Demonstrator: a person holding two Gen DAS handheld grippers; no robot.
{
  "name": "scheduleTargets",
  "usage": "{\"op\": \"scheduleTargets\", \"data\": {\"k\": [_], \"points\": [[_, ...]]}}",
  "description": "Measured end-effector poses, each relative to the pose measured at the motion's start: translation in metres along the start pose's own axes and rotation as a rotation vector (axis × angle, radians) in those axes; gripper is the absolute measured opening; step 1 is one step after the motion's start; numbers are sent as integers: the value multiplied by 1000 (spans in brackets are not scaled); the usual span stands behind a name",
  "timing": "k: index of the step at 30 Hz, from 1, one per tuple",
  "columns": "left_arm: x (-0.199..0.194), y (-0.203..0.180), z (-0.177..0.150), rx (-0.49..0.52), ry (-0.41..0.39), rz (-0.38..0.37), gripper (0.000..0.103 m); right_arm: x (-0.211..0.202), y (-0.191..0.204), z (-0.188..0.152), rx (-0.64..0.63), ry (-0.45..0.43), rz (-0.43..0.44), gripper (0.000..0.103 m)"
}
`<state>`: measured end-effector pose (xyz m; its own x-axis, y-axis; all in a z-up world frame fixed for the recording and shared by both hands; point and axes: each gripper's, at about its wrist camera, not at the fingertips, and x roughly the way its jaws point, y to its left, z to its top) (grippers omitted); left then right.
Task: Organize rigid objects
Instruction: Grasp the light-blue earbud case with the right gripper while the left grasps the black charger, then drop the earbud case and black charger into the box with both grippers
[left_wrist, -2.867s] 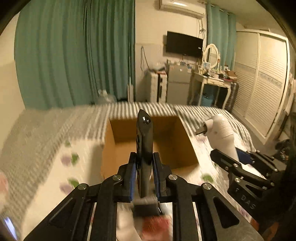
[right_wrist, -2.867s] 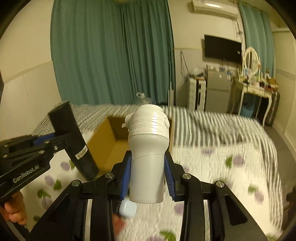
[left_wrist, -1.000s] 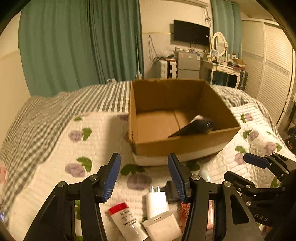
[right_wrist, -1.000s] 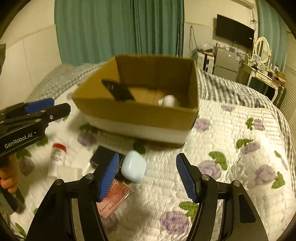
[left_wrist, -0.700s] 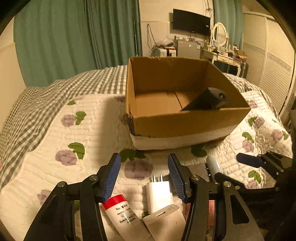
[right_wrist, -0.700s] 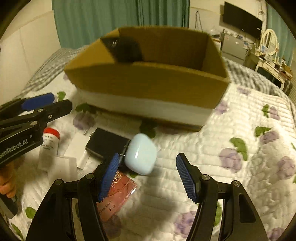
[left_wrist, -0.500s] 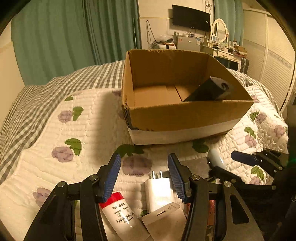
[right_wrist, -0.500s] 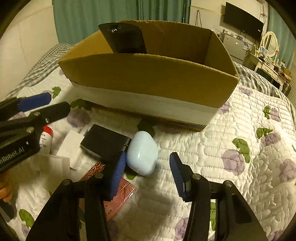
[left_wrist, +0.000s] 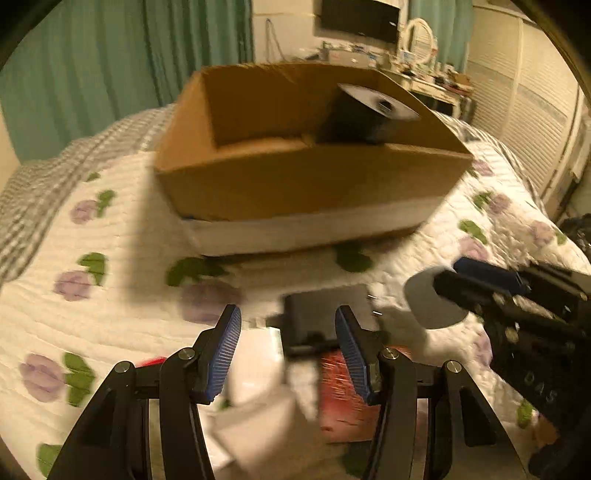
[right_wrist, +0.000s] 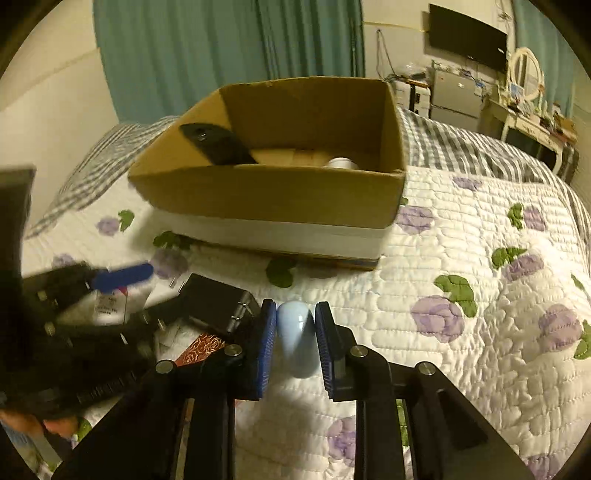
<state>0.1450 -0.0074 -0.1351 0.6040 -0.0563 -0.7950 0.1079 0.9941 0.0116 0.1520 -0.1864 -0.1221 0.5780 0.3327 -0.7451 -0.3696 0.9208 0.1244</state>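
Note:
An open cardboard box (right_wrist: 280, 195) stands on the quilted bed and holds a black device (right_wrist: 218, 146) leaning on its left wall and a white object (right_wrist: 341, 162). My right gripper (right_wrist: 295, 332) is shut on a pale blue earbud case (right_wrist: 297, 338) on the quilt in front of the box. My left gripper (left_wrist: 288, 343) is open and low over a black charger (left_wrist: 325, 317), with a white adapter (left_wrist: 258, 362) and a red packet (left_wrist: 340, 391) under it. The box (left_wrist: 306, 184) fills the left wrist view.
A red-capped tube (right_wrist: 107, 302) lies behind the left gripper in the right wrist view. The floral quilt (right_wrist: 480, 295) stretches to the right of the box. Curtains, a dresser and a wardrobe stand behind the bed.
My right gripper has closed on the pale blue case. My left gripper has moved right and forward, from over the white adapter to over the black charger.

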Motion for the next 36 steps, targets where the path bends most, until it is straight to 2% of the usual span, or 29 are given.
{"op": "scheduleTargets", "data": {"k": [3, 5, 9, 12, 15, 17, 21, 24, 31, 36], "points": [[11, -13, 0, 18, 47, -38, 56, 1, -1, 3, 17, 4, 13, 21], [19, -14, 4, -7, 72, -44, 65, 1, -3, 4, 21, 5, 19, 20], [30, -12, 9, -68, 107, -74, 71, 2, -10, 3, 47, 18, 27, 20], [38, -20, 10, -42, 110, -30, 72, 7, -13, 2, 58, 35, 23, 20], [49, -36, 10, 37, 101, 43, 72, 10, -12, 2, 53, 42, 17, 20], [50, -40, 8, 55, 84, 58, 70, 10, -13, 1, 53, 40, 15, 20], [40, -37, 6, 33, 65, 12, 69, 3, -13, 2, 49, 14, 12, 20], [26, -40, 5, 39, 41, 10, 69, -8, -9, 5, 33, -18, 11, 19], [-27, -43, 8, 45, -61, 27, 69, -45, 4, 20, -22, -107, -9, 19], [-74, -26, 31, 24, -168, 11, 69, -80, 10, 42, -53, -184, -7, 19]]}}
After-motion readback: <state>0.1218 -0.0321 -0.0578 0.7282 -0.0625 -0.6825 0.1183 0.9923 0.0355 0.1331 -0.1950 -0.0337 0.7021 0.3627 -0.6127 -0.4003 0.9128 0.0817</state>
